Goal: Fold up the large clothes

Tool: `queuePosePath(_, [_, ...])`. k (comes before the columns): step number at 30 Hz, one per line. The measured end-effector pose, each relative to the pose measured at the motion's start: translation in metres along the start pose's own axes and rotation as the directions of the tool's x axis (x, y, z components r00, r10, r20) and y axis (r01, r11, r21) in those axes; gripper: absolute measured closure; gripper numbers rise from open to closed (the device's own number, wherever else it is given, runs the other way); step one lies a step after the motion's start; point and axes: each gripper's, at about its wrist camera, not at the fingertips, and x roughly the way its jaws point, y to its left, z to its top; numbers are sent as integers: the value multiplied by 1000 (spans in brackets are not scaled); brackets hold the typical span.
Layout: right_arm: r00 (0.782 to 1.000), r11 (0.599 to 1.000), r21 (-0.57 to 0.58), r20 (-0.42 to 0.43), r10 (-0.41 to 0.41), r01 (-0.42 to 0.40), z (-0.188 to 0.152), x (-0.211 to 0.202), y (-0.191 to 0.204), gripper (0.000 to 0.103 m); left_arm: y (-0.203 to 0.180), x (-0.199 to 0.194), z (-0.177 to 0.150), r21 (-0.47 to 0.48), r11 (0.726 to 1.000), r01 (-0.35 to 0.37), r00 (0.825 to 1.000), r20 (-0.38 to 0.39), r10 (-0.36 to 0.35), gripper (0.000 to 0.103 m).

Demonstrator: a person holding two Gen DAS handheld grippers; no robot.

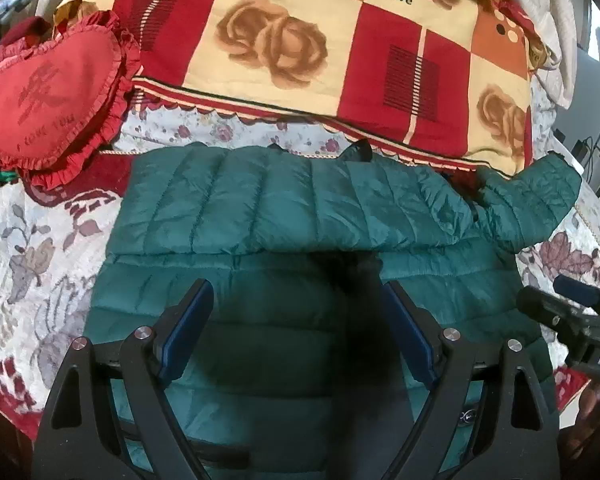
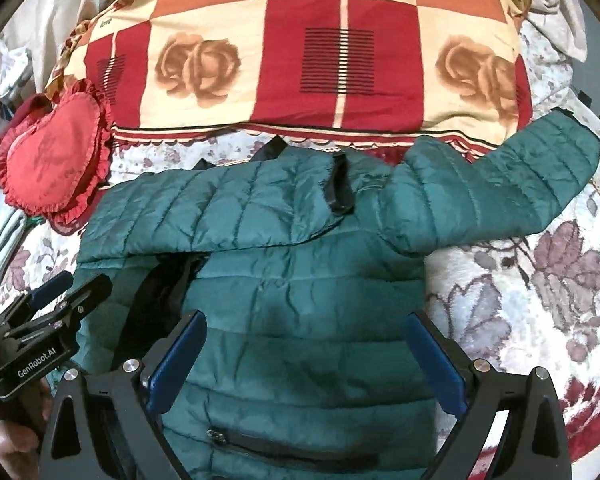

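— Left view, starting at the left?
— Heart cushion [image 1: 48,96], then the green jacket [image 1: 300,208] on the bed [image 1: 28,264]; left gripper [image 1: 298,332] jaws wide, empty.
— And the right view?
— Right gripper [image 2: 306,360] wide too (over the jacket), a zip pocket [image 2: 284,446] only visible here; its lower hem is cut off.

I count: 1 jacket [image 2: 300,300], 2 grippers – left [image 1: 298,334], right [image 2: 306,360]; 1 heart pillow [image 1: 48,100], 1 quilt [image 1: 320,40], 1 floral bedcover [image 2: 540,280]. 2 sleeves visible, 1 zip pocket.
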Motion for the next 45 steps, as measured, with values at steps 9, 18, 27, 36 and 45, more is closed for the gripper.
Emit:
queuePosePath(9, [998,998,39,0,-57,57,10,6,-33,5,-6,10,-3,7,1000,7,1000,-17,-7,17])
queuePosePath(18, [992,990,63,15,-125,123,26,5,-70,5,-7,17,-3,4,1000,5,999,-31,-5,17])
queuePosePath(27, [981,970,155,27,-191,185,45,9,-133,5,-5,22,-6,-6,1000,15,999,-47,-15,17])
queuePosePath(36, [941,893,349,77,-329,284,95,-9,-243,5,2,22,-4,-36,999,34,998,-50,-36,17])
queuePosePath(45, [917,782,547,64,-395,298,130,1,-334,5,12,28,-4,-57,998,30,997,-76,-34,17])
